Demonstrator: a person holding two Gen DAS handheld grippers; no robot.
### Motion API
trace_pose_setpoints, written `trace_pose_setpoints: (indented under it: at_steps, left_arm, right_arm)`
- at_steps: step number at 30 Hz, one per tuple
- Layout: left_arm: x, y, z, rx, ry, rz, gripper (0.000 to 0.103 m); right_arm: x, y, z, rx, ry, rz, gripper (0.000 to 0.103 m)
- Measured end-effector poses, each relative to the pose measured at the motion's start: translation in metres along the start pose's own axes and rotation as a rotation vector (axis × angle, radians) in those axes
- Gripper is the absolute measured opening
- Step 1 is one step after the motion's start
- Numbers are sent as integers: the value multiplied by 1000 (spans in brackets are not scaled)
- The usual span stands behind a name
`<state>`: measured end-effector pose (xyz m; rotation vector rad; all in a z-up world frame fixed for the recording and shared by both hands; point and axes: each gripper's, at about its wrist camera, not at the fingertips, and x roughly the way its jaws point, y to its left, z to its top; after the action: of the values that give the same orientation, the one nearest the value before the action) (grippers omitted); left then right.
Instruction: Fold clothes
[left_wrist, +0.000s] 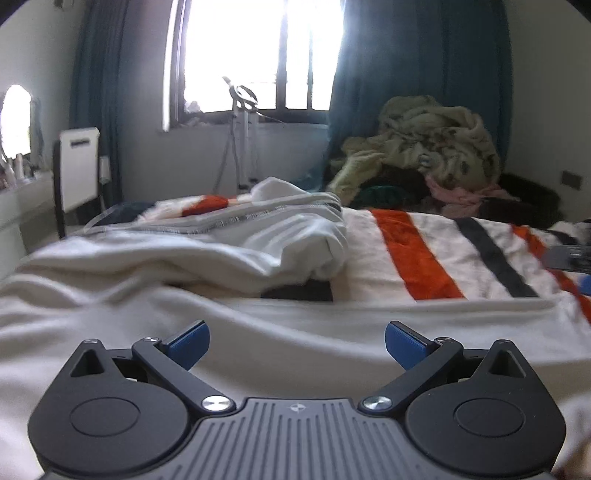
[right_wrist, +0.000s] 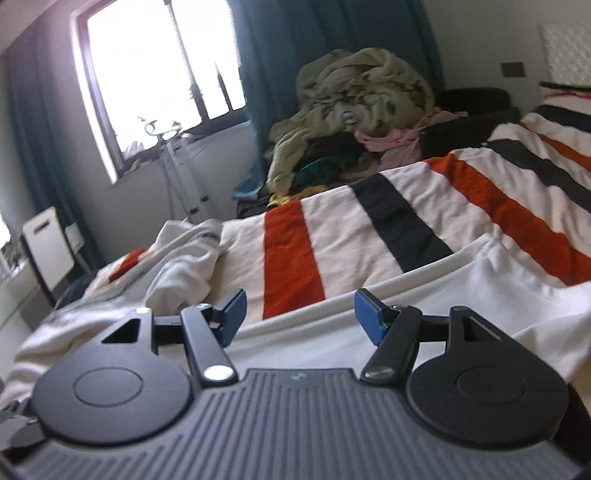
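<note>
A striped blanket (left_wrist: 417, 254) in white, orange and black fills the frame's middle, with a white garment (left_wrist: 207, 254) spread across the centre and lower left over it. Low in each view, the left gripper (left_wrist: 297, 345) and right gripper (right_wrist: 299, 314) gape wide over the white cloth, gripping nothing

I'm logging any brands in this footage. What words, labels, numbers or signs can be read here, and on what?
None can be read.
Left gripper: a small round emblem on its ribbed plate, no letters.
Right gripper: the same emblem, blurred.
White garment: no print visible.
</note>
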<state>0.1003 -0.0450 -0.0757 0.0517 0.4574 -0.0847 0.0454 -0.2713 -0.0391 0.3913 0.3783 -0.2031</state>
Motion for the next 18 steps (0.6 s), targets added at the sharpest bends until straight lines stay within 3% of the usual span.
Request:
trace_pose_setpoints:
  at_steps: [8, 12, 15, 18]
  left_arm:
    - [113, -67, 58, 144, -40, 81, 102]
    - [189, -90, 75, 212, -44, 188, 102]
    - [245, -96, 77, 270, 49, 248, 101]
    - [281, -89, 74, 310, 113, 304, 92]
  right_arm:
    - [25, -32, 5, 93, -62, -126, 68]
    - [54, -39, 1, 96, -82, -174, 68]
    - [78, -35, -4, 57, -72, -168, 68]
    - [95, -29, -12, 18, -43, -150, 68]
